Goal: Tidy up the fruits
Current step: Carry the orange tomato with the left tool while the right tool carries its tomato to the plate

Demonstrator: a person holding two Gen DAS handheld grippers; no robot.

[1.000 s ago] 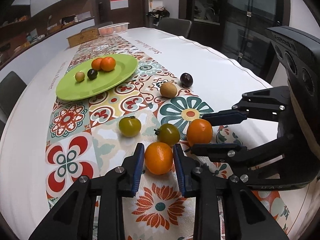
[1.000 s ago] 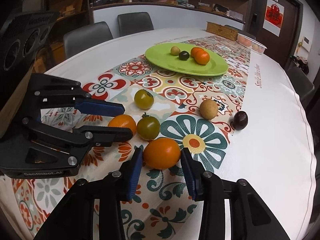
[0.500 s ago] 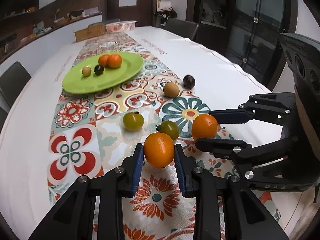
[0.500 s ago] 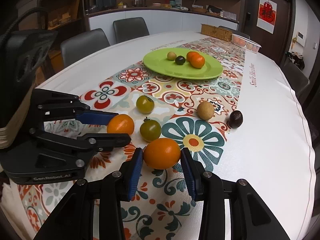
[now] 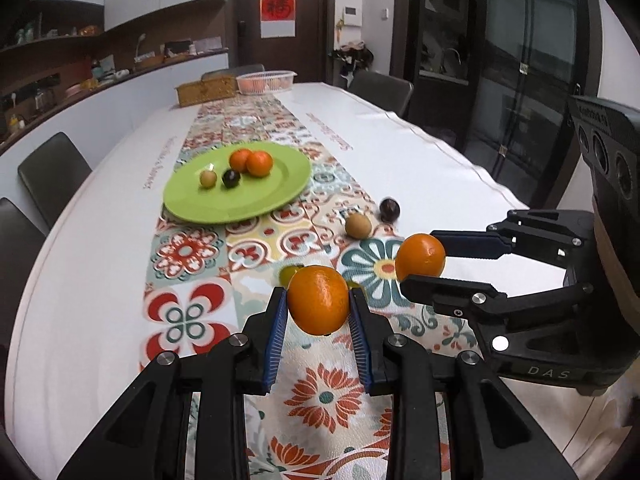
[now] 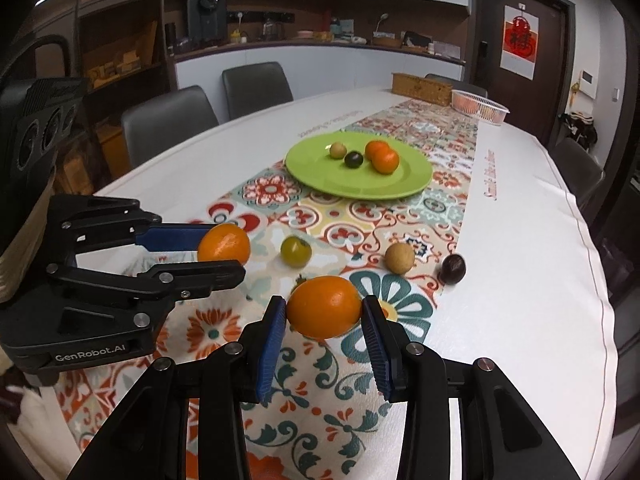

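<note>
My left gripper is shut on an orange tangerine and holds it above the table; it also shows in the right wrist view. My right gripper is shut on an orange tomato, lifted too; it shows in the left wrist view. A green plate farther along the patterned runner holds two tangerines, a dark fruit and a tan fruit. On the runner lie a green tomato, a tan fruit and a dark plum.
A second green tomato is mostly hidden behind the held fruit. A wicker box and a white basket stand at the table's far end. Grey chairs line both sides. The white cloth edge runs along the right.
Both grippers have lifted their fruits off the runner and risen, and the views now look farther along the table toward the plate.
</note>
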